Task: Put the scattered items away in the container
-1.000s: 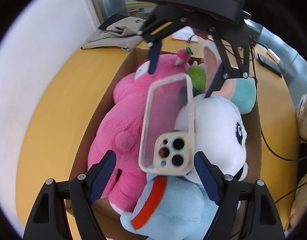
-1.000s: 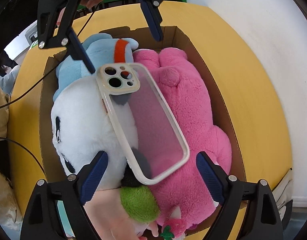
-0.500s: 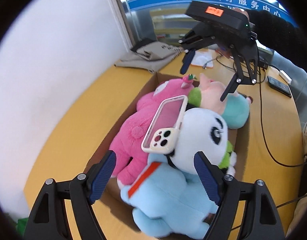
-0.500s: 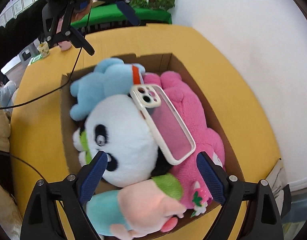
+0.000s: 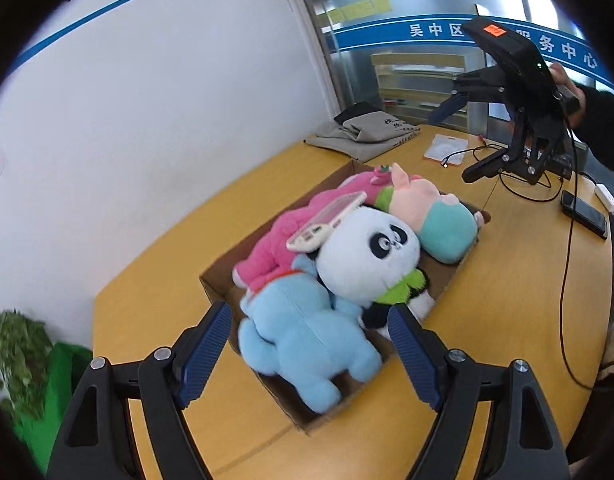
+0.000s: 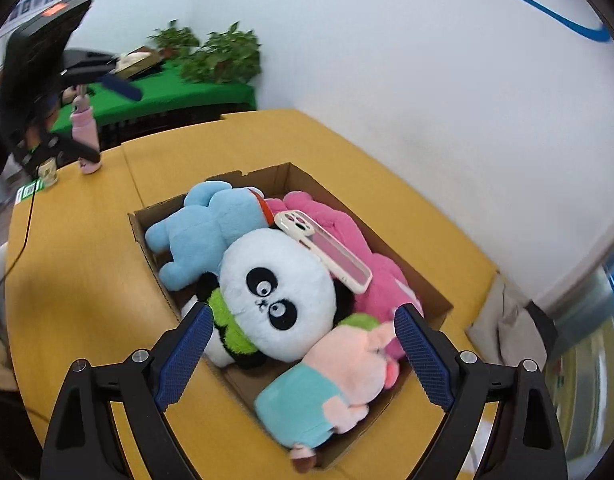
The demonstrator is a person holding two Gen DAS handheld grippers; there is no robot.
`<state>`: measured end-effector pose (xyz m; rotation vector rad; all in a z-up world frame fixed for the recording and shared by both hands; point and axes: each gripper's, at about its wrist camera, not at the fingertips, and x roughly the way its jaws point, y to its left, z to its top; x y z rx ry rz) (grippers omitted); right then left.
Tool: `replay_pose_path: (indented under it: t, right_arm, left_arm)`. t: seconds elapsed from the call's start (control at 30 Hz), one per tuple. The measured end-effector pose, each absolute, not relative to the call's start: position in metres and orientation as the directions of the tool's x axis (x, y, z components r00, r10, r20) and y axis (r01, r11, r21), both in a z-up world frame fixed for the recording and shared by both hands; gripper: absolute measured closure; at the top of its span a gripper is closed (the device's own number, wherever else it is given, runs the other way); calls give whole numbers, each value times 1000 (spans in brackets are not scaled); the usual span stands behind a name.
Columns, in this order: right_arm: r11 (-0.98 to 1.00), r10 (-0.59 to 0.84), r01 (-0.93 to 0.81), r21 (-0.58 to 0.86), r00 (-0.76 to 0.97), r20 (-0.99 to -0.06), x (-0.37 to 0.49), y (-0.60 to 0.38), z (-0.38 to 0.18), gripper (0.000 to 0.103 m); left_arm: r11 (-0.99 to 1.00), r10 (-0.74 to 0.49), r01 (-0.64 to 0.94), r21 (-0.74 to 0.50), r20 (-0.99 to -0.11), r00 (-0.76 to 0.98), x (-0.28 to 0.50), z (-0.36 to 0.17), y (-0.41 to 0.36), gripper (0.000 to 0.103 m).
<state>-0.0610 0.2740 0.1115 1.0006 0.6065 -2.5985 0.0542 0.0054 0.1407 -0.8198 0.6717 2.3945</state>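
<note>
On the yellow tabletop (image 5: 155,264) sits the cardboard box (image 6: 435,296), packed with plush toys: a blue one (image 5: 303,332), a panda (image 6: 279,280), a pink one (image 6: 371,264) and a pig (image 6: 339,376). A clear phone case (image 6: 323,248) lies slanted across the panda and the pink plush, touching both, inside the box's outline. The left tool (image 5: 307,352) hangs above the blue plush with jaws spread and nothing between the pads; the right tool (image 6: 303,356), at the opposite end over the pig, is likewise released and empty. Each tool shows in the other's view, raised well clear of the box. No loose task item shows on the tabletop near the box, so the tidying looks finished or nearly so. The step in hand reads as pulling clear. To do it well, both tools should lift away without brushing the toys, since the case only rests on soft, rounded plush and a nudge could slide it off over the wall. The pig overhangs its end of the box and may want tucking in.
</note>
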Motion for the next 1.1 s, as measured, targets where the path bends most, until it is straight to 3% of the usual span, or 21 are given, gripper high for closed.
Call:
replay_pose_path:
  t: [0.2,0.6,0.83,1.1]
  right_arm:
    - [-948,-65,246,-200,-768,-637,-12,260,90,8]
    - [-998,59,-28,-58,-767,-639,43,264,40,5]
    - [-990,135,-134,-52,-746,-652,52,256,9,5]
    - [-979,182,-194,-53,-743,-644,61,252,2,5]
  left_arm:
    - [-846,266,-497,194,-655,-707,84,110,4,22]
    - [-942,194,-320,101,-612,-766,133,74,12,22]
    - [-974,137,-222,53,-643,-753,145,32,18,22]
    - [-992,116,-117,-38,-619,-777,151,17,21,22]
